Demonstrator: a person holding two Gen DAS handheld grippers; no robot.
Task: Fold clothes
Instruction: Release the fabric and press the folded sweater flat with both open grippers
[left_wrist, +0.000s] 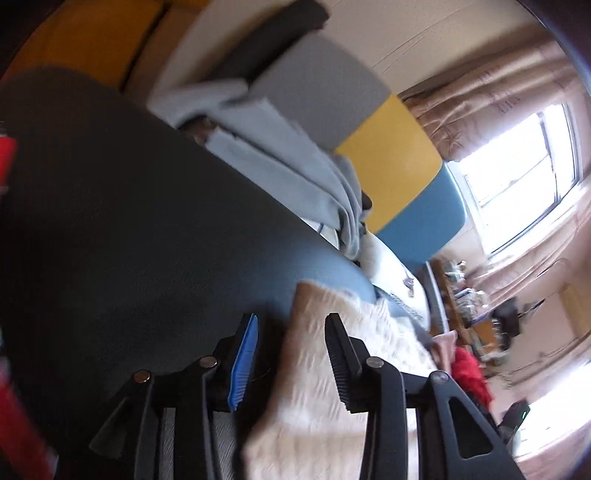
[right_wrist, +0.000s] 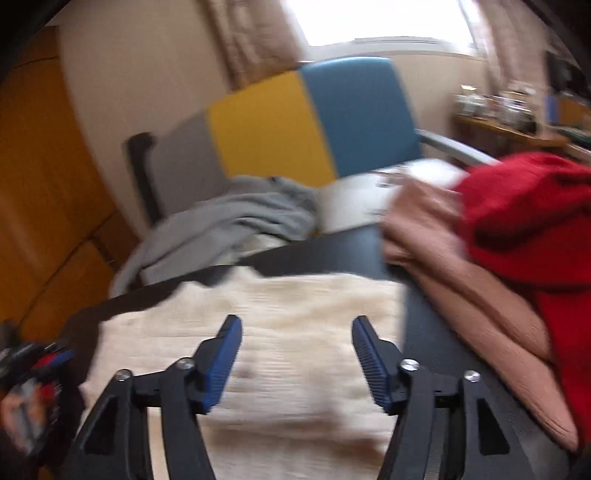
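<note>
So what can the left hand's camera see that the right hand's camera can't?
Only the left wrist view shows a dark garment lying on top of the chair back, and the window's frame.

Only the right wrist view shows the pink cloth under the red garment, and an orange cupboard door.

Both show the cream knitted cloth on the dark table, the grey garment, the grey, yellow and blue chair back, the red garment, and open jaws holding nothing.

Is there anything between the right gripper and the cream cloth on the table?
Nothing visible. The right gripper is open directly over the cream cloth; the pink and red clothes lie off to its right.
</note>
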